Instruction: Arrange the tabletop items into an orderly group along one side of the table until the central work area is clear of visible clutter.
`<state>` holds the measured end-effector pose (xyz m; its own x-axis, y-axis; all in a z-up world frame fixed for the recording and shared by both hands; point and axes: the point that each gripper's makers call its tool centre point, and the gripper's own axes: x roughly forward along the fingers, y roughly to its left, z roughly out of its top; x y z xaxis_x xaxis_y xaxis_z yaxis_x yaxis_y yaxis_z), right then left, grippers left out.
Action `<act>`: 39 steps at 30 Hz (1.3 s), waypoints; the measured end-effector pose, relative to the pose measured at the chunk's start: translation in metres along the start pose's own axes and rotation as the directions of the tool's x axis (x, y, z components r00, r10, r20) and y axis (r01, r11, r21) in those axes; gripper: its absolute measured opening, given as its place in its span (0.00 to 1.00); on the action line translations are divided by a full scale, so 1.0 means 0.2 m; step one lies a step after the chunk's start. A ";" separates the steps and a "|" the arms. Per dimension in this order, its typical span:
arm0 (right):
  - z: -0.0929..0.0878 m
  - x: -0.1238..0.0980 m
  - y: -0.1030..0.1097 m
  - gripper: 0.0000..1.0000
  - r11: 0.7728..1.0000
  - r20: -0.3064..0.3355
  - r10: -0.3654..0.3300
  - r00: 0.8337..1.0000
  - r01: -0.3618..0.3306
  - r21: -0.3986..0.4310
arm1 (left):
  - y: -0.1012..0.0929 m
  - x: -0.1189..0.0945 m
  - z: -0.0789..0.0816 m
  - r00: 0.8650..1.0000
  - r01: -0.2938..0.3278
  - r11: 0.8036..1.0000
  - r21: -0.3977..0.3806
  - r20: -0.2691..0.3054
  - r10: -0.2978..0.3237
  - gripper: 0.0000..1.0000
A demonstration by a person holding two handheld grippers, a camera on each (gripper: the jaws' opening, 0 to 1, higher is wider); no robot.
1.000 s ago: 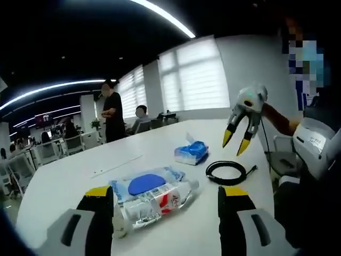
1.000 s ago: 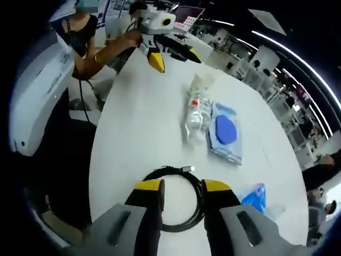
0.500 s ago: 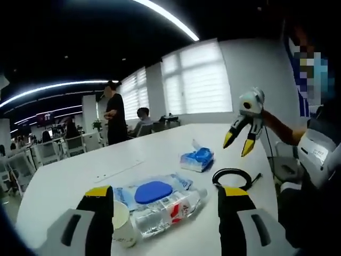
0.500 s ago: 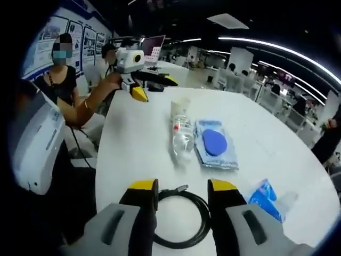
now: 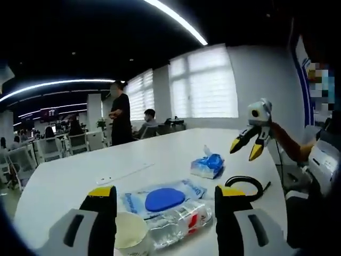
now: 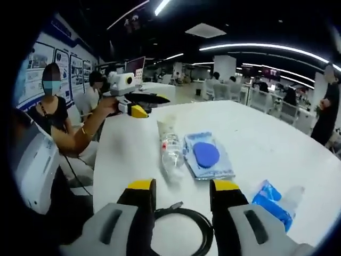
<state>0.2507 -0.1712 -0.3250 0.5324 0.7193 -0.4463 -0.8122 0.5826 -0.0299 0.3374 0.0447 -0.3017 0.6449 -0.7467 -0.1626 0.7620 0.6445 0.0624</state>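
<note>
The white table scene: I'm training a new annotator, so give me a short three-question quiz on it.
1. True or false: the plastic bottle lies on its side beside the wipes pack.
2. Which item lies between the right gripper jaws' tips? A) black cable B) tissue pack C) paper cup
3. Fill in: the left gripper jaws stand ____.

Key: 1 true; 2 A; 3 open

No lettering is legible — labels and posters too blurred.
</note>
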 end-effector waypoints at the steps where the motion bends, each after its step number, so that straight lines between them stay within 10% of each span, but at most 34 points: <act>1: 0.00 0.00 -0.01 0.39 1.000 0.004 -0.005 1.000 0.005 0.006 | 0.02 0.01 0.00 1.000 -0.004 1.000 -0.004 -0.003 0.004 0.74; 39: -0.04 0.21 -0.12 0.34 0.994 -0.007 -0.102 0.995 0.102 0.026 | 0.40 0.36 -0.15 0.959 -0.020 0.995 -0.093 -0.283 -0.007 0.51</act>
<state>0.2906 -0.1579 -0.3501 0.6111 0.6534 -0.4467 -0.7469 0.6628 -0.0524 0.4437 0.0475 -0.3379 0.5964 -0.6745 -0.4350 0.7405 0.6715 -0.0260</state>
